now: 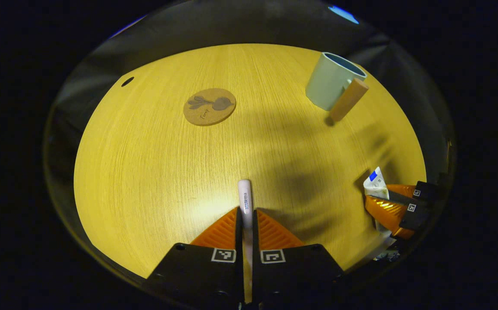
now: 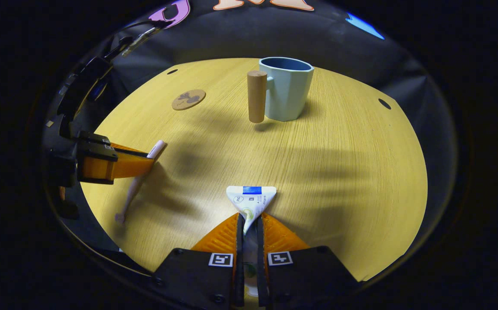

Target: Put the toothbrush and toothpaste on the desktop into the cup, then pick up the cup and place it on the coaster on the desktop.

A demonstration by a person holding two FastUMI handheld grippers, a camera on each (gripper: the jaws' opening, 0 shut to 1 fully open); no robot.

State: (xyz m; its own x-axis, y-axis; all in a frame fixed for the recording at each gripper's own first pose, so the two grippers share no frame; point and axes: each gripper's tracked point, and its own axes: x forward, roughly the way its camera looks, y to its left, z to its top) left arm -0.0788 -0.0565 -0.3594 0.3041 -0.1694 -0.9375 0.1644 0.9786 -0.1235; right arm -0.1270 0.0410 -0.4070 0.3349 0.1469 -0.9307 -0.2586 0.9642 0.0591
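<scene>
My left gripper (image 1: 245, 212) is shut on the white toothbrush (image 1: 245, 197), whose handle end sticks out forward between the fingers, low over the wooden table (image 1: 154, 163). My right gripper (image 2: 249, 219) is shut on the white toothpaste tube (image 2: 251, 199), its flat crimped end pointing forward. The pale blue cup (image 2: 287, 88) with a wooden handle (image 2: 257, 97) stands upright and empty-looking at the far side. The round cork coaster (image 2: 188, 99) lies far left of the cup. In the right gripper view, the left gripper (image 2: 119, 165) holds the toothbrush (image 2: 156, 148) at the left.
The round table has small dark holes near its rim (image 1: 127, 81) (image 2: 384, 103). The dark booth wall surrounds it closely. In the left gripper view, the right gripper (image 1: 397, 209) with the tube (image 1: 375, 183) sits at the table's right edge, and the cup (image 1: 332, 79) stands far right.
</scene>
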